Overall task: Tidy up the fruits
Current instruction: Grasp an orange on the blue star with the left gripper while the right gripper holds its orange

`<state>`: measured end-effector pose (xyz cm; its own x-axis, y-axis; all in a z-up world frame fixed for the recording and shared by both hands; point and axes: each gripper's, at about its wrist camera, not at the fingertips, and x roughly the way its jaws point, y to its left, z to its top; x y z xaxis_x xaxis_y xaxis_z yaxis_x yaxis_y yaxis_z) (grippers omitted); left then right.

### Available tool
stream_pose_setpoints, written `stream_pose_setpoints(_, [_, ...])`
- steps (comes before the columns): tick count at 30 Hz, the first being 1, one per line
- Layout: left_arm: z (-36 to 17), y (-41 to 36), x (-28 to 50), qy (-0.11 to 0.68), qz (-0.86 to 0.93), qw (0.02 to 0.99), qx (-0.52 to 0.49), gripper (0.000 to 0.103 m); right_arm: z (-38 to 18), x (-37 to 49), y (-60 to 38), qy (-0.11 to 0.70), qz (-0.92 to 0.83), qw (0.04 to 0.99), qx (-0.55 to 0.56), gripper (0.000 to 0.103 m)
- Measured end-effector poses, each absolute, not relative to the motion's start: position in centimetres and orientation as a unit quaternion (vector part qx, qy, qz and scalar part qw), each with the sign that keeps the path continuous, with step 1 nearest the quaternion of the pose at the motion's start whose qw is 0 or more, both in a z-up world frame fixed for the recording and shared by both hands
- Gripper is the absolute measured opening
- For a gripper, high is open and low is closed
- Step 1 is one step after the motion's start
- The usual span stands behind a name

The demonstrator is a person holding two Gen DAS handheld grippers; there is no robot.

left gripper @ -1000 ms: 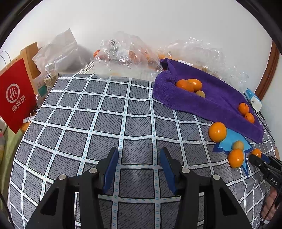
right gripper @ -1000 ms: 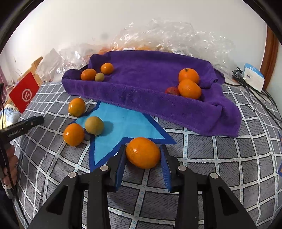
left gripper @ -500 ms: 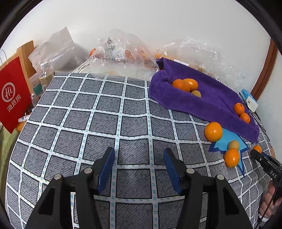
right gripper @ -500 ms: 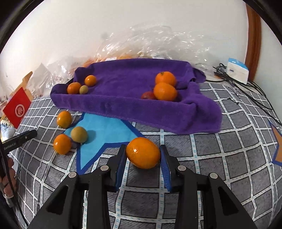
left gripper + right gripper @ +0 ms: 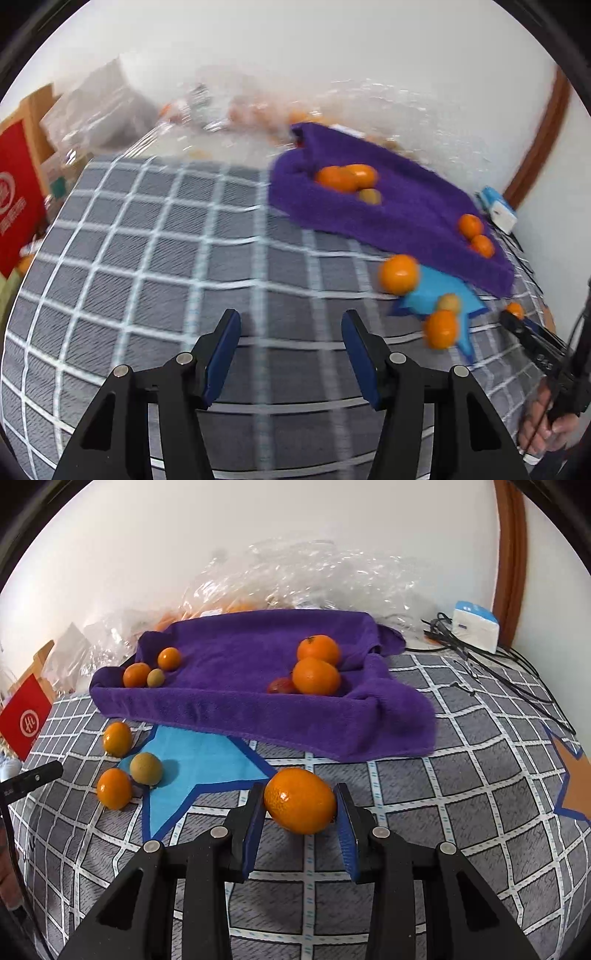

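One orange in my gripper, more to go

My right gripper (image 5: 300, 814) squeezes an orange (image 5: 300, 800) above the bed. My left gripper (image 5: 290, 352) is open, empty. Six fruits sit in the purple towel (image 5: 236, 701); three wait outside.

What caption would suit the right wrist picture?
Right tongs grip an orange above the checked cloth, facing a purple towel holding more fruit.

right tool (image 5: 300, 814) | clamps orange (image 5: 300, 800) | above checked cloth (image 5: 461, 812)
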<state>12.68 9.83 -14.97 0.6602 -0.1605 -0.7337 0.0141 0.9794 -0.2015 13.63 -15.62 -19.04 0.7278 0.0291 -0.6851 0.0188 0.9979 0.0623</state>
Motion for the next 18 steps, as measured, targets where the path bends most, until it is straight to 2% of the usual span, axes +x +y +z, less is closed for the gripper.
stream_pose_setpoints(8, [-13.3,4.3,15.5,0.408,-0.096,0.905,-0.068,0.054,-18.8,13.5,-16.7,0.359,-0.025,0.932,0.043,0.037])
stream_pose_setpoints(15, [-15.0,2.7,18.0,0.429,-0.091,0.895,-0.085,0.054,-19.0,13.9,-17.4,0.364,-0.026,0.929,0.065,0.037])
stream_pose_setpoints(17, [-16.0,2.6,18.5,0.432,-0.091,0.892,-0.099,0.048,-19.0,13.8,-17.4,0.364,-0.025,0.929,0.063,0.037])
stream_pose_setpoints(18, [-16.4,2.6,18.5,0.432,-0.09,0.891,-0.107,0.041,-19.0,13.8,-17.3,0.363,-0.024,0.93,0.061,0.037])
